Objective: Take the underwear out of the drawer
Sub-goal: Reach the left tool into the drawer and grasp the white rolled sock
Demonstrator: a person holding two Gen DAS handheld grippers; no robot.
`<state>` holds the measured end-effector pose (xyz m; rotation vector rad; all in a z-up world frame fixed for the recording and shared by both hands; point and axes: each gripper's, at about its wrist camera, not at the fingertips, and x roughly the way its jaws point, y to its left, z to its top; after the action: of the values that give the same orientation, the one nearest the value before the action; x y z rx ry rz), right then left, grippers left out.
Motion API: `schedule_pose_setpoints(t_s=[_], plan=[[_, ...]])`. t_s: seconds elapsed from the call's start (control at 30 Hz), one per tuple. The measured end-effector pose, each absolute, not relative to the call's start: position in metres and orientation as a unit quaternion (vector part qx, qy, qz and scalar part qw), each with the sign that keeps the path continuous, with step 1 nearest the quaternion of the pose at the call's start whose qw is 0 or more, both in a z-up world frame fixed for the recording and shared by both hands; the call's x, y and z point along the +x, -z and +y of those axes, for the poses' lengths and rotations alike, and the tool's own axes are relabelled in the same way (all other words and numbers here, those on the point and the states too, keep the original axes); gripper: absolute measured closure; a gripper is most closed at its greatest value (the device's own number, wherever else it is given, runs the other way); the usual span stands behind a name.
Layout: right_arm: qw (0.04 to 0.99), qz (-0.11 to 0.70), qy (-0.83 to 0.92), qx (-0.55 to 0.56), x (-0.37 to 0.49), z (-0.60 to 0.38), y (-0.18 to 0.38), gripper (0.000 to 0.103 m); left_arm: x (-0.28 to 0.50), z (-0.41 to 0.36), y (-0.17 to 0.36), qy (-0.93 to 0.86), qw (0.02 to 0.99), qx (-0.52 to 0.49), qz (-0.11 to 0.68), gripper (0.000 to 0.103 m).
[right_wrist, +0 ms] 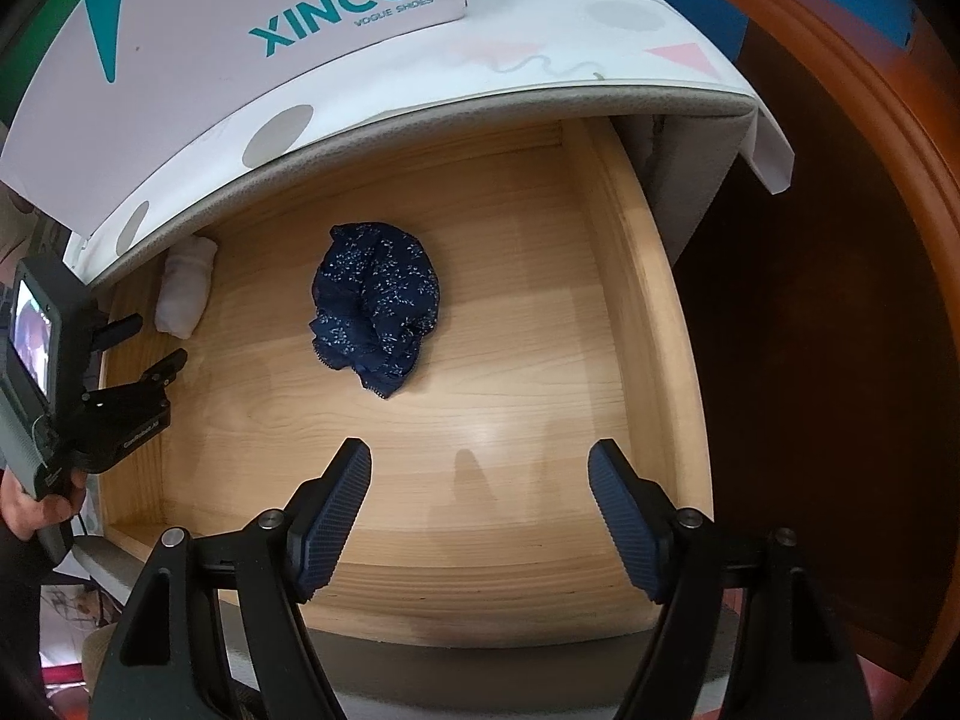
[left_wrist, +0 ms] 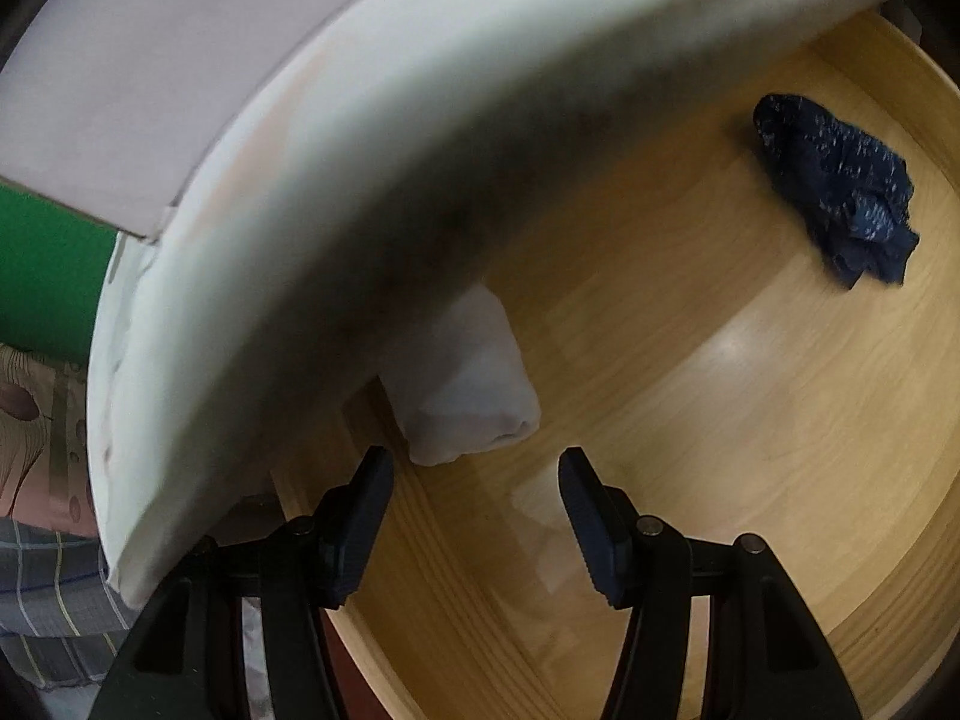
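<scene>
The wooden drawer (right_wrist: 648, 312) stands pulled out. On its bottom lie a crumpled navy floral underwear (right_wrist: 375, 312) (left_wrist: 840, 186) and a rolled white underwear (right_wrist: 186, 288) (left_wrist: 462, 384), the white one tucked under the tabletop's edge at the drawer's left. My left gripper (left_wrist: 474, 468) (right_wrist: 147, 345) hangs open inside the drawer. Its fingertips are just short of the white roll, and nothing is between them. My right gripper (right_wrist: 480, 462) is open too, above the drawer's front half. The navy piece is ahead of it and apart from it.
A white patterned tabletop (right_wrist: 540, 60) overhangs the drawer's back and carries a XINCCI shoe box (right_wrist: 336, 6). Dark brown wooden furniture (right_wrist: 840, 300) stands to the right. A person's hand (right_wrist: 36, 510) holds the left gripper's handle. Bare wood lies between the two garments.
</scene>
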<state>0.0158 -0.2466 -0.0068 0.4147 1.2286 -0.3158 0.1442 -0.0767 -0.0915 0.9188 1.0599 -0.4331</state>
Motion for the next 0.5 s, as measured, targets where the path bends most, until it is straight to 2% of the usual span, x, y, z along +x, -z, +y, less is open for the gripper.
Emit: schedule_pose_setpoints(t_s=[0.5], plan=[[0.781, 0.578, 0.125, 0.2, 0.019, -0.249, 0.012, 0.03, 0.13, -0.08, 0.1, 0.217, 0.745, 0.418, 0.472, 0.044]])
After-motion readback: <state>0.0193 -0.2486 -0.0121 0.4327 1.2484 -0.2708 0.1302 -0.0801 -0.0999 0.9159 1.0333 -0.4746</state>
